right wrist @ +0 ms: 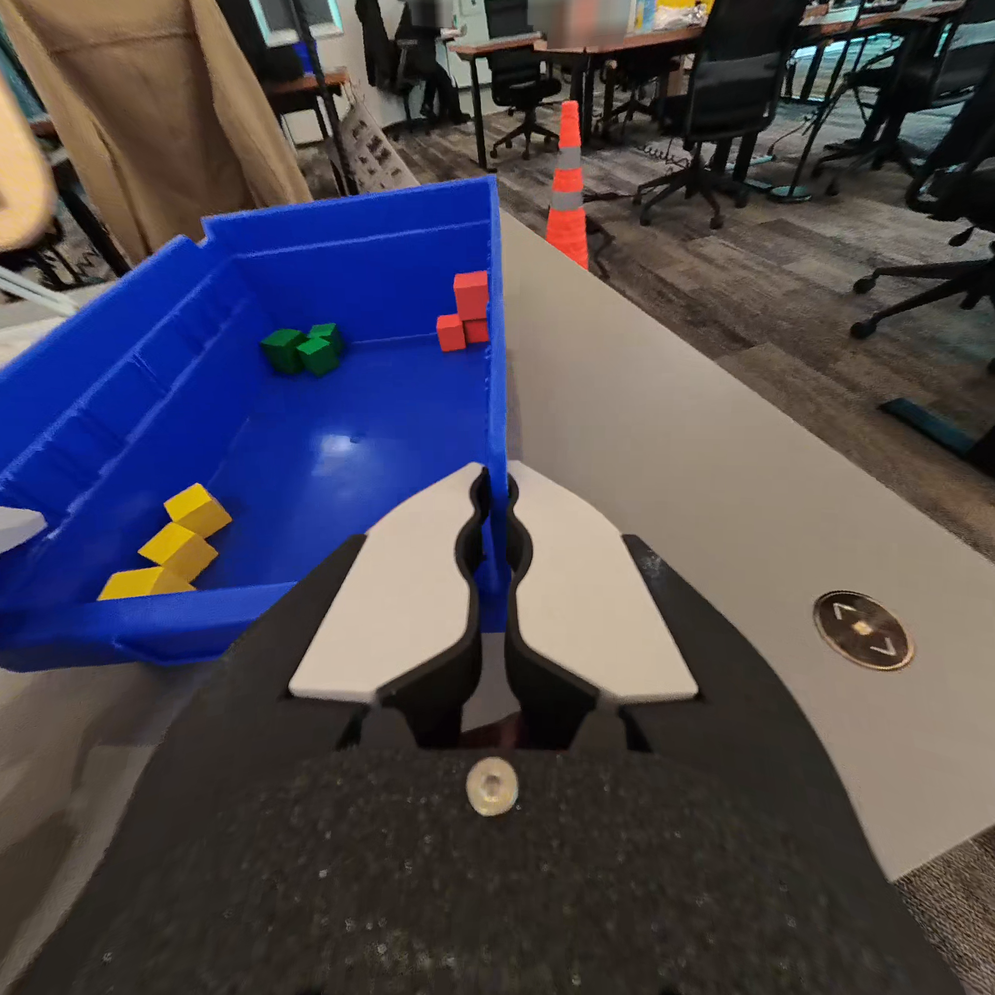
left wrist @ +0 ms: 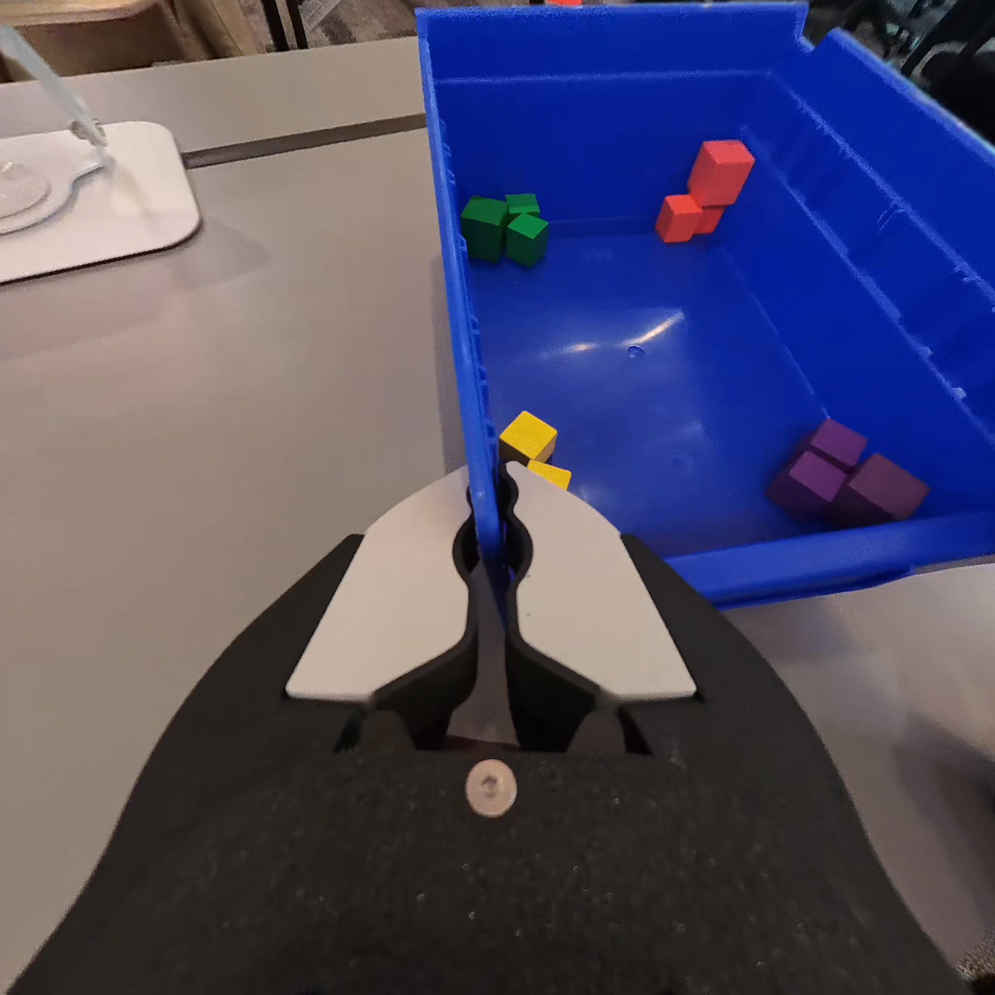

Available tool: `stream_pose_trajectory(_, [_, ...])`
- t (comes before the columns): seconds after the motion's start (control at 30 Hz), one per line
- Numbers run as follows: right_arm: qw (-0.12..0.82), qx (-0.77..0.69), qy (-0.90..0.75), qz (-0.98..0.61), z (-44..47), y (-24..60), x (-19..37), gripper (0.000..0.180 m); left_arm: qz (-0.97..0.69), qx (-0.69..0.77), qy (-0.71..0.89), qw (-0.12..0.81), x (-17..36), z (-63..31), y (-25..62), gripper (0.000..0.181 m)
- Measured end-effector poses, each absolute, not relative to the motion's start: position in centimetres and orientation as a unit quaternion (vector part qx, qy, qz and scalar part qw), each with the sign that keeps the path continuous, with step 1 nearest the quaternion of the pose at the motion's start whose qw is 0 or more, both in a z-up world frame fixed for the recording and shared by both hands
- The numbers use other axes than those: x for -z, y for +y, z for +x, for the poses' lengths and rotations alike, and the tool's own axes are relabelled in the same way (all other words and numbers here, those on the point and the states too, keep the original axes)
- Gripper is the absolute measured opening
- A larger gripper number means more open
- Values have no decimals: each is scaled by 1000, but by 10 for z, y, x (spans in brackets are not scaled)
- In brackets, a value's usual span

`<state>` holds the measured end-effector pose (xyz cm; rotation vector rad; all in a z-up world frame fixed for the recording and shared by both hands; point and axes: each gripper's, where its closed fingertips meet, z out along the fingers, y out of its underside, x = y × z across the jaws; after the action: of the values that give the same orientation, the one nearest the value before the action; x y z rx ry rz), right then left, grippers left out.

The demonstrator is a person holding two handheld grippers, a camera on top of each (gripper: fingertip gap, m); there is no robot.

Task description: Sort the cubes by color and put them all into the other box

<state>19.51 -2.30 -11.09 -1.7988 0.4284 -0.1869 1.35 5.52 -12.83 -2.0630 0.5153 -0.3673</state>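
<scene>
A blue box (left wrist: 673, 377) holds the sorted cubes: green cubes (left wrist: 503, 229) in the far left corner, red cubes (left wrist: 705, 188) in the far right, yellow cubes (left wrist: 527, 439) in the near left, and purple cubes (left wrist: 845, 476) in the near right. My left gripper (left wrist: 487, 479) is shut on the box's left wall (left wrist: 457, 269) near the yellow cubes. My right gripper (right wrist: 498, 476) is shut on the box's right wall (right wrist: 498, 323). The right wrist view also shows the green cubes (right wrist: 304, 347), red cubes (right wrist: 466, 312) and yellow cubes (right wrist: 180, 541); the purple cubes are hidden there.
The box is on a grey table (left wrist: 215, 431). A white stand base (left wrist: 91, 199) lies at the far left. A round metal inset (right wrist: 861, 630) sits in the table on the right, near its edge. An orange cone (right wrist: 568, 183) and office chairs stand on the floor beyond. Spacing between my two grippers at the tips: around 20 cm. It is some 15 cm from my right tips to the round metal inset (right wrist: 861, 630).
</scene>
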Motion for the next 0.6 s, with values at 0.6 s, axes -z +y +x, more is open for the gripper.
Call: stream_pose_trajectory(0.6, [638,-52,15,-768,-110,17,83,2,-843,50,52,533,96,-310,20,3])
